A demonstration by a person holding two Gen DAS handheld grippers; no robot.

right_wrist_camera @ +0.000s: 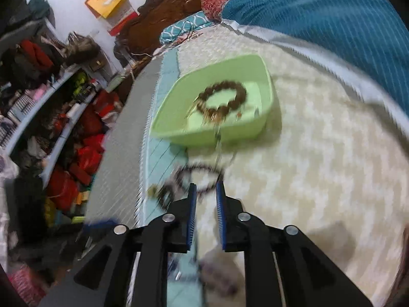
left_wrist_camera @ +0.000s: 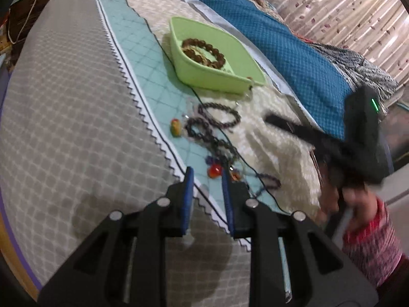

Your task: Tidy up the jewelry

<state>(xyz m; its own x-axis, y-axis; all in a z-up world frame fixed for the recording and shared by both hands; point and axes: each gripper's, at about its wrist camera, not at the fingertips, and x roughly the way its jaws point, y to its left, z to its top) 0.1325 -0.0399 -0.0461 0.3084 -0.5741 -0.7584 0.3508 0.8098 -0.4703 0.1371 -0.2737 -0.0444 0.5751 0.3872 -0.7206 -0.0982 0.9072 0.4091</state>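
A green tray [left_wrist_camera: 194, 75] sits on the bed and holds a brown bead bracelet [left_wrist_camera: 204, 51]; both show in the right wrist view, tray [right_wrist_camera: 176, 131] and bracelet [right_wrist_camera: 222, 97]. A thin chain hangs over the tray's near rim [right_wrist_camera: 218, 138]. Dark bead bracelets [left_wrist_camera: 219, 115] and small coloured pendants [left_wrist_camera: 214, 171] lie loose on the bedspread before the tray. My left gripper [left_wrist_camera: 207, 179] is open and empty just short of the pendants. My right gripper [right_wrist_camera: 205, 189] is open and empty, low over a dark bead bracelet [right_wrist_camera: 199, 176]. It also appears blurred in the left wrist view [left_wrist_camera: 281, 122].
A blue blanket [left_wrist_camera: 294, 48] lies beyond the tray. A thin black cord [left_wrist_camera: 179, 71] runs across the bedspread beside the tray. Cluttered shelves [right_wrist_camera: 51, 117] stand off the bed's left side. A yellow-red charm [left_wrist_camera: 175, 127] lies left of the bracelets.
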